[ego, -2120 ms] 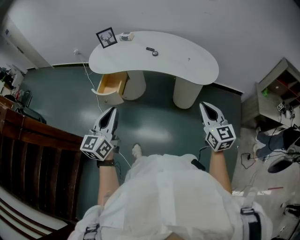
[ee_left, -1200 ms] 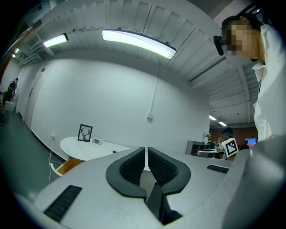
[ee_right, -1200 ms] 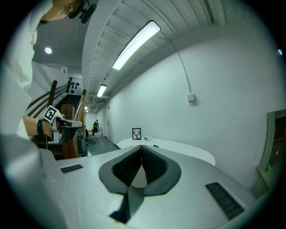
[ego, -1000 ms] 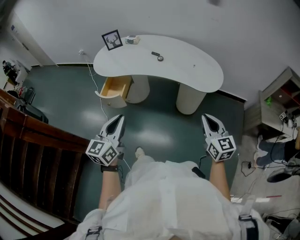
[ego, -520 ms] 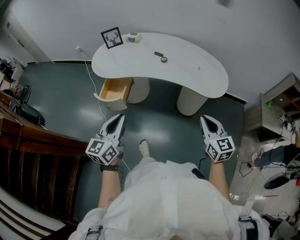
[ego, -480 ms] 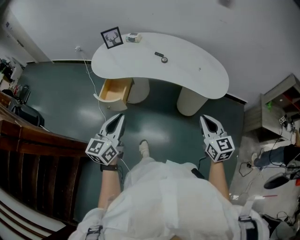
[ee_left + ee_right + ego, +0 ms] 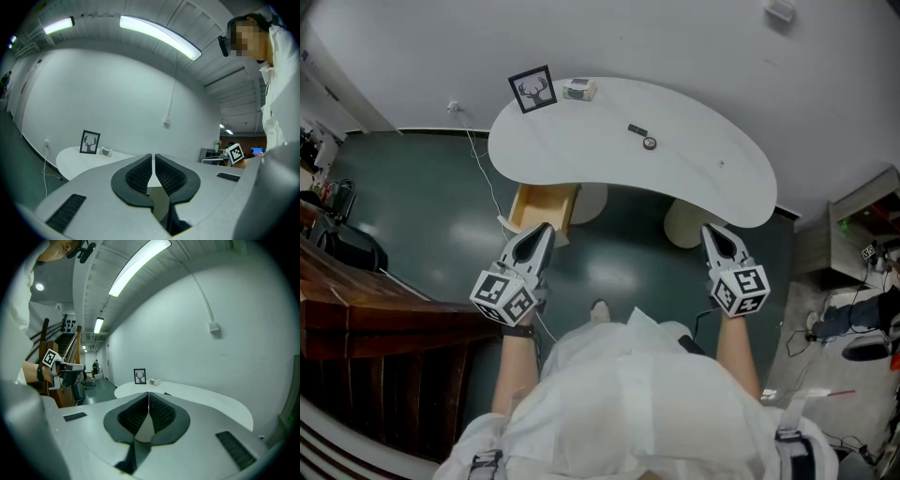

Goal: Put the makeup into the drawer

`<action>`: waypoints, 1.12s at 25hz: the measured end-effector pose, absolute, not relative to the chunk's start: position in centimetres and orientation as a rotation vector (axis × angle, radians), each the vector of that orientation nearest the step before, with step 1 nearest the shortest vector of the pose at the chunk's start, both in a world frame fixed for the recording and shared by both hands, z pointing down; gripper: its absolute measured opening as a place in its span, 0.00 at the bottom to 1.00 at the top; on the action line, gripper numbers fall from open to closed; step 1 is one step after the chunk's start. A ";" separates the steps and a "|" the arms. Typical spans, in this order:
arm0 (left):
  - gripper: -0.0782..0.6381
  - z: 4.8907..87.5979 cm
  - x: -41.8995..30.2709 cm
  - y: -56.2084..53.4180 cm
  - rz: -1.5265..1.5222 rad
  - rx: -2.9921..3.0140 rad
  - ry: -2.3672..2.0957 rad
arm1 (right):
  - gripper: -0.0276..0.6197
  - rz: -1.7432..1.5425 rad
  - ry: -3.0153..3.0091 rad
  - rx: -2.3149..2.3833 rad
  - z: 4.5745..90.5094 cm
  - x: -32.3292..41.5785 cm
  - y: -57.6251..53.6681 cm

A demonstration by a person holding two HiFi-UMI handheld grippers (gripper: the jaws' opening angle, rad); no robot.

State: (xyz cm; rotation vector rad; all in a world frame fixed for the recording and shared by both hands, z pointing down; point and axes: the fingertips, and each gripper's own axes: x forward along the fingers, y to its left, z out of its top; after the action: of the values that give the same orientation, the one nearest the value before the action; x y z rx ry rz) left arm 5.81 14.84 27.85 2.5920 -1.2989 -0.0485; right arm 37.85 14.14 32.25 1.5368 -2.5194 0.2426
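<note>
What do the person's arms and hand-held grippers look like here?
Both the left hand-held gripper and right hand-held gripper are pale grey with black ribbed pads and a cube of black-and-white square markers. A dark wristband circles the left wrist; the shirt is white.

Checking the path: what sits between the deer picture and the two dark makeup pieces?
A small pale box, right beside the deer picture; otherwise bare tabletop, in the head view.

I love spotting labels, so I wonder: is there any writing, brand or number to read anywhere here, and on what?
No readable words or numbers anywhere.
Marker cubes: black-and-white square patterns, no letters.
Framed picture: an antlered deer head, no caption.
Small box beside it: any print is too small to read.
</note>
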 end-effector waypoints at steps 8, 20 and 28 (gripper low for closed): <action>0.16 28.0 1.6 10.8 -0.057 2.611 -1.250 | 0.06 0.234 -2.468 1.544 32.4 33.3 10.6; 0.16 29.7 -1.3 7.0 -0.099 2.532 -1.324 | 0.06 0.239 -2.445 1.408 34.4 30.4 2.3; 0.16 31.3 0.3 -0.6 -0.070 2.488 -1.326 | 0.06 0.282 -2.421 1.274 37.6 29.9 -6.1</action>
State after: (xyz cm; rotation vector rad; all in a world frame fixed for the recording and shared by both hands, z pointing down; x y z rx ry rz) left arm 0.25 -0.57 31.27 2.4879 -1.3261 -0.0698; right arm 29.89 -6.12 37.58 1.2739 -2.4209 0.2823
